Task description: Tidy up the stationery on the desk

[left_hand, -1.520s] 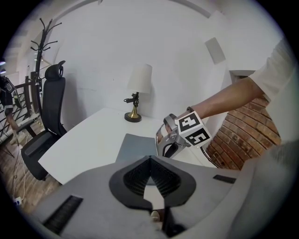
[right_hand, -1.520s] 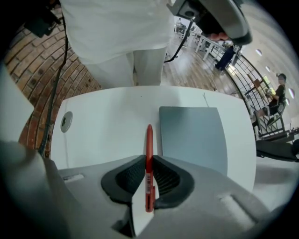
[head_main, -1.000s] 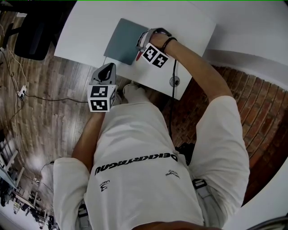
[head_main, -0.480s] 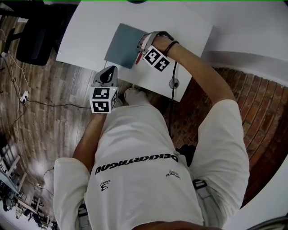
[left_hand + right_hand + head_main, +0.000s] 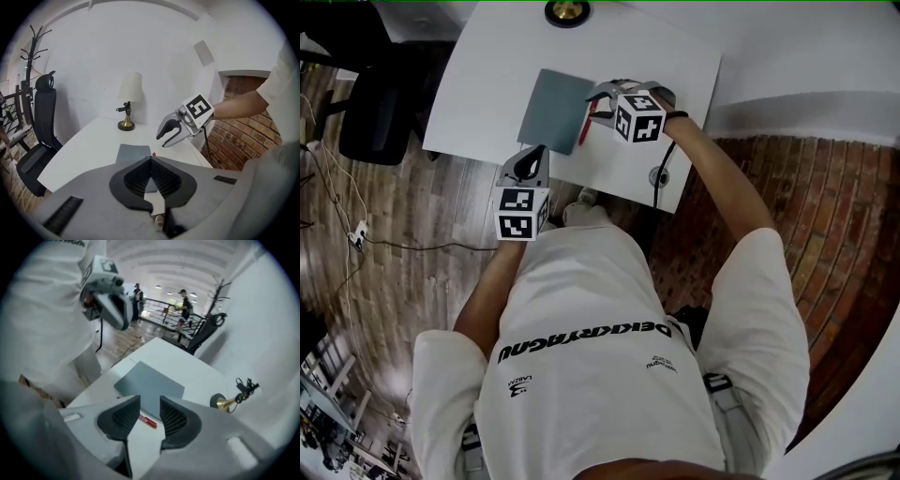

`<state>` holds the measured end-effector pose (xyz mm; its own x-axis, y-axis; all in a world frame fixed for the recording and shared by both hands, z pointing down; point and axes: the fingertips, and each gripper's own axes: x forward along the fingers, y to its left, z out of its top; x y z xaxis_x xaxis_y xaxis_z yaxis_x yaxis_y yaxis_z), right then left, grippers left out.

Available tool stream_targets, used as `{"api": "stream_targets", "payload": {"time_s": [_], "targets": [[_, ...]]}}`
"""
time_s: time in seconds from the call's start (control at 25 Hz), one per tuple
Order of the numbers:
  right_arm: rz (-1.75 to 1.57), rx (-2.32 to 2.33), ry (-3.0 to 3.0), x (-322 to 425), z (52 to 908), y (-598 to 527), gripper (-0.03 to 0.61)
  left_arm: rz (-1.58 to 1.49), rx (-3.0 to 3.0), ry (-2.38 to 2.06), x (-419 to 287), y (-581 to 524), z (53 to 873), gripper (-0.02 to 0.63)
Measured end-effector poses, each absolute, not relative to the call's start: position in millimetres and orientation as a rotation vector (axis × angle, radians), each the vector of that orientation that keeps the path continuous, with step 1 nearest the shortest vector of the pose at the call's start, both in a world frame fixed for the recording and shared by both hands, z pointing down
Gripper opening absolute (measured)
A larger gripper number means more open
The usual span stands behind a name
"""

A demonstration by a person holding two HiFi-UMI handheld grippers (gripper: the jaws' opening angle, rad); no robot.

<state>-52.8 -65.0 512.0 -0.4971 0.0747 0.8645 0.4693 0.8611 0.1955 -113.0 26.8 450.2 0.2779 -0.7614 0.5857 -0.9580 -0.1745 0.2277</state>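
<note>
I wear a white short-sleeved T-shirt [image 5: 581,309] with a line of black lettering [image 5: 584,339] across it and two small black logos beside that, and a dark band [image 5: 679,115] sits round my right wrist. My left tool [image 5: 531,153] and my right tool [image 5: 596,97] are both smooth grey shells with black ribbed pads [image 5: 174,418] lining the jaws. Each carries a white cube [image 5: 521,213] printed with black square markers, and a thin black cable [image 5: 660,159] hangs from the right tool.
</note>
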Motion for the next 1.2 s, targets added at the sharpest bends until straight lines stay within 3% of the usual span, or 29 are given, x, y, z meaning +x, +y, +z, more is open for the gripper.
{"api": "stream_targets", "payload": {"time_s": [0.36, 0.44, 0.72, 1.2], "targets": [[-0.001, 0.234, -2.414, -41.4, 440.1, -54.4, 0.092, 0.434, 2.13, -1.525, -96.2, 22.2, 413.7, -0.003], [0.087, 0.383, -2.465, -34.6, 435.3, -47.5, 0.045, 0.433, 2.156, -1.524, -96.0, 22.0, 408.0, -0.003], [0.436, 0.902, -2.615, -19.2, 406.0, -14.7, 0.002, 0.466, 2.247, -1.523, -97.0, 29.3, 396.9, -0.003], [0.453, 1.343, -2.626, 10.8, 359.9, 22.9, 0.002, 0.345, 2.341, -1.532, -88.0, 49.1, 369.2, -0.003]]}}
